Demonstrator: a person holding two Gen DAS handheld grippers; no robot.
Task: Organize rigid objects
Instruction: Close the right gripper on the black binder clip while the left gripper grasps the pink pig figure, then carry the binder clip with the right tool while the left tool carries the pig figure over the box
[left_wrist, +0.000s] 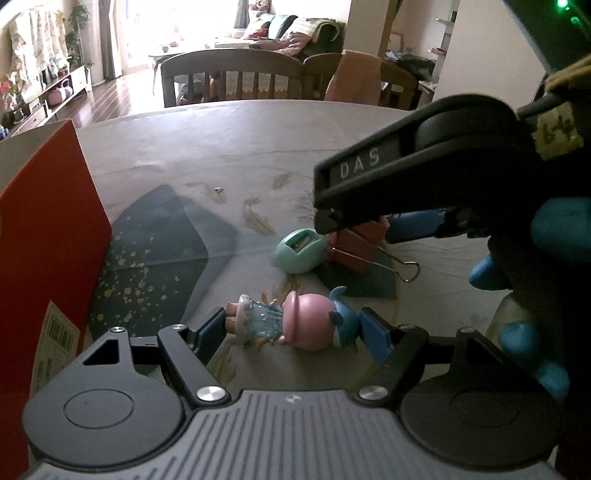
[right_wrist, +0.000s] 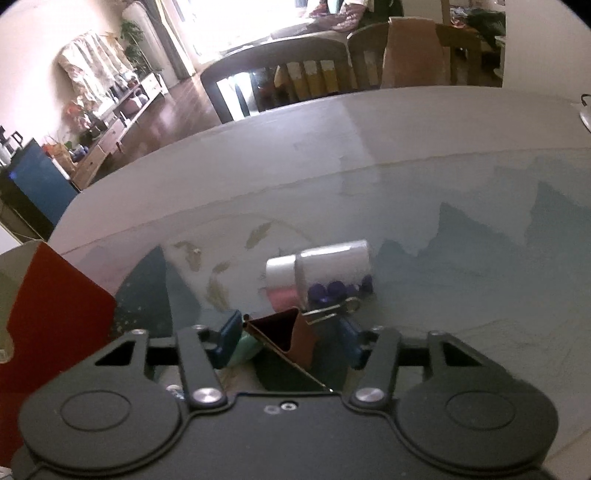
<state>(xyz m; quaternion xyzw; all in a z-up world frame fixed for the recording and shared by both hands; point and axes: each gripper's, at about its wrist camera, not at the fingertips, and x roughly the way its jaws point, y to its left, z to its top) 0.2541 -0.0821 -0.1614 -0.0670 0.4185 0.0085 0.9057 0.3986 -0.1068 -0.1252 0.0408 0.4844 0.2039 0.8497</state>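
On the table (left_wrist: 229, 147), beside the red box (left_wrist: 48, 229), the doll (left_wrist: 291, 321) was framed between the left gripper (left_wrist: 299, 328) fingers, spread wide, untouched. The binder clip (right_wrist: 284, 332) was bracketed by the right gripper (right_wrist: 291, 339), part-open; contact unclear, presumably lined up for boxing.

both grippers (left_wrist: 299, 328) (right_wrist: 288, 343) are black with blue fingertip pads (left_wrist: 375, 338), silver screws (left_wrist: 211, 393); one arm reads "das"; blue glove (left_wrist: 554, 229).
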